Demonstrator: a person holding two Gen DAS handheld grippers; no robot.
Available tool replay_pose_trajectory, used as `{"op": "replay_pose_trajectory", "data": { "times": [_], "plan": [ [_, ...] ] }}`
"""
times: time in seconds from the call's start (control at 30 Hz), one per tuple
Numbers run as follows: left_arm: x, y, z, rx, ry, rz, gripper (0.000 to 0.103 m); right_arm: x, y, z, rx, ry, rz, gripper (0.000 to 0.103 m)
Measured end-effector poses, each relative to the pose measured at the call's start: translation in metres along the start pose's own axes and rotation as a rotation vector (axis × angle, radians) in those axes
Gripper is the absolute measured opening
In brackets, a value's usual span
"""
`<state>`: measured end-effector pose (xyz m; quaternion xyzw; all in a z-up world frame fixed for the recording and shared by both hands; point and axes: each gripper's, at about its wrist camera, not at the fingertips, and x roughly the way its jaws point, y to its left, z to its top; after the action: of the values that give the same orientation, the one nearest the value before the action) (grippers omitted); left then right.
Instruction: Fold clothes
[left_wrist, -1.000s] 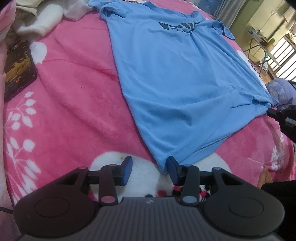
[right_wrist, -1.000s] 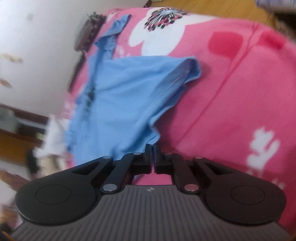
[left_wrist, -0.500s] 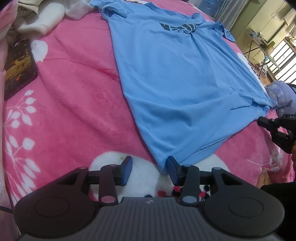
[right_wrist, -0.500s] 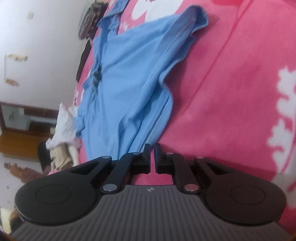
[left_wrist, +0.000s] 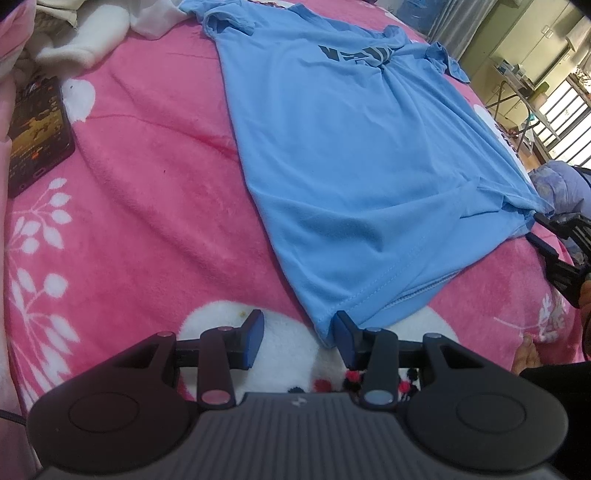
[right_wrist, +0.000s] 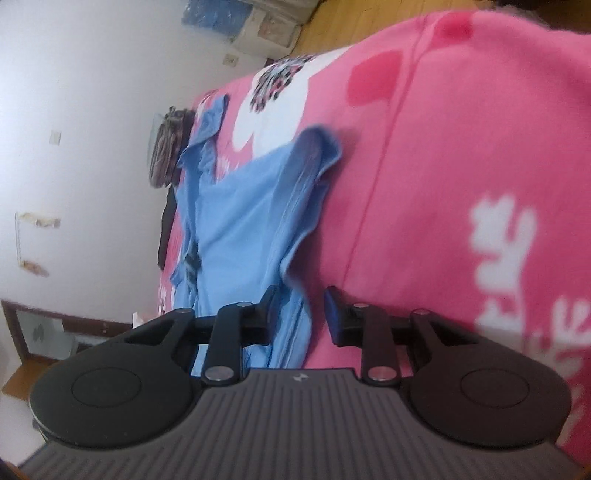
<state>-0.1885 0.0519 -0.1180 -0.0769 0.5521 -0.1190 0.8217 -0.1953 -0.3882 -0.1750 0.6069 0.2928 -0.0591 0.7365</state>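
Fingers of the left gripper (left_wrist: 297, 341) stand partly apart with nothing gripped; the near hem corner of the blue T-shirt (left_wrist: 354, 155) lies just off the inner edge of its right-hand finger (left_wrist: 345, 341). Right gripper (right_wrist: 300, 314) — jaws have just been opening, a gap now between them, the shirt's side edge lying in that gap, not pinched.

Blue T-shirt: spread flat, front up, on a pink blanket (left_wrist: 147, 206) with white flower and leaf prints, hem toward the left gripper, collar at the far end. One short sleeve (right_wrist: 314, 162) lies rumpled outward on the pink.

Dark lettering (left_wrist: 354, 55) across the chest — foreshortened and creased, not readable.

Around it: a phone (left_wrist: 37, 129) with a lit screen at the blanket's left edge, well apart from the shirt; white clothes (left_wrist: 92, 37) bunched beyond it. A bare foot (left_wrist: 526, 354) shows at the blanket's lower right edge.
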Motion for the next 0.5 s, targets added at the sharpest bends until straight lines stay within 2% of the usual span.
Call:
{"op": "replay_pose_trajectory", "data": {
  "times": [0.03,0.23,0.5],
  "plan": [
    [0.0,0.0,0.0,0.002,0.0,0.001,0.044,-0.002,-0.001,0.002,0.008,-0.019,-0.002,0.025],
    [0.0,0.001,0.002,-0.002,0.002,-0.001,0.044,0.02,0.0,-0.003,0.038,0.129,0.077,0.027],
    [0.0,0.002,0.0,-0.008,0.0,-0.006,0.044,0.043,0.006,-0.031,0.021,0.288,0.119,0.027]
  ]
}}
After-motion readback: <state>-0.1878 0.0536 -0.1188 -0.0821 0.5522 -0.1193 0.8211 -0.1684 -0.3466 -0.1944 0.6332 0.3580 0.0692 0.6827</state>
